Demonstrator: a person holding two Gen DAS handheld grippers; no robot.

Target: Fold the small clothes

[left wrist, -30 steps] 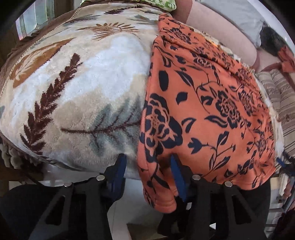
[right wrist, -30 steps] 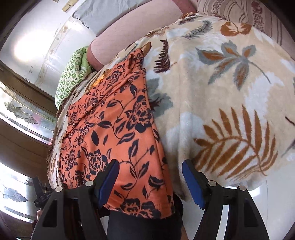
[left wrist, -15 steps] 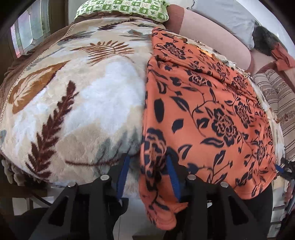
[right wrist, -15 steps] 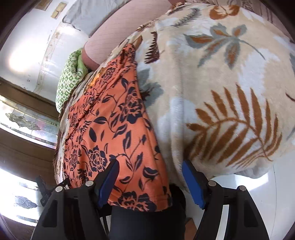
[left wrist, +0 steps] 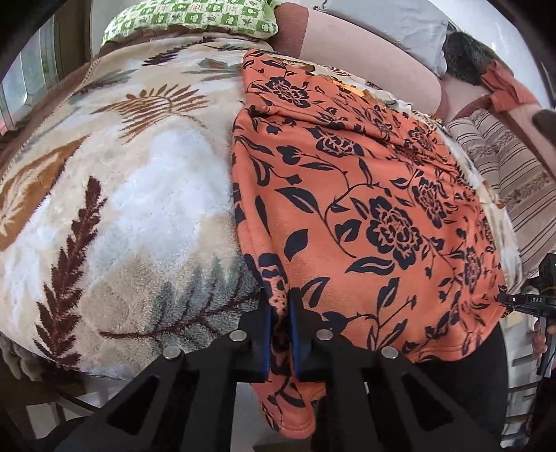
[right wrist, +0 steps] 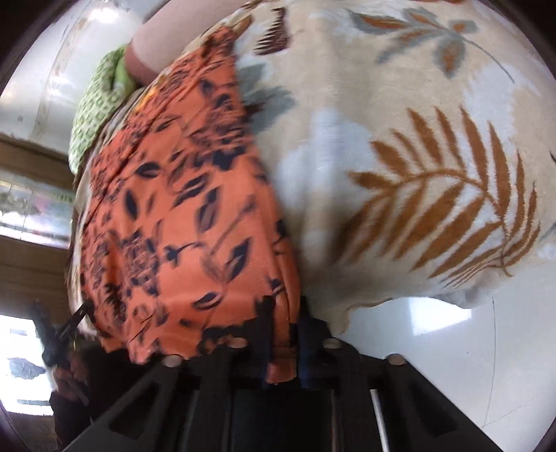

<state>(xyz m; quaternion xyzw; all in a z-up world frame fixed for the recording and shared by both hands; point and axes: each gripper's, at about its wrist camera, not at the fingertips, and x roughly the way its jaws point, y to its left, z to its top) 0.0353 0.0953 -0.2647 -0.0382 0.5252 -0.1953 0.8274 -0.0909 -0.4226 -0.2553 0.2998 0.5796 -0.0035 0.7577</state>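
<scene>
An orange garment with dark blue flowers [left wrist: 365, 208] lies flat on a leaf-patterned fleece blanket [left wrist: 139, 208], its near hem hanging over the edge. My left gripper [left wrist: 279, 299] is shut on the hem's left corner, jaws closing tight with cloth bunched between the blue pads. In the right wrist view, which is blurred, the same garment [right wrist: 173, 226] runs up the left side. There my right gripper [right wrist: 288, 313] is shut on the hem's right corner, jaws closing with orange cloth pinched between them. Each gripper shows at the edge of the other's view.
A green patterned pillow [left wrist: 194, 17] and a pink backrest [left wrist: 365, 59] stand at the far end. A striped cushion [left wrist: 504, 174] lies to the right. The blanket [right wrist: 382, 139] drapes over the near edge above a white floor [right wrist: 451, 347].
Both grippers went from open, astride the hem corners, to shut on the cloth. The right gripper dropped lower onto the hem; the left hem corner is now bunched up.
</scene>
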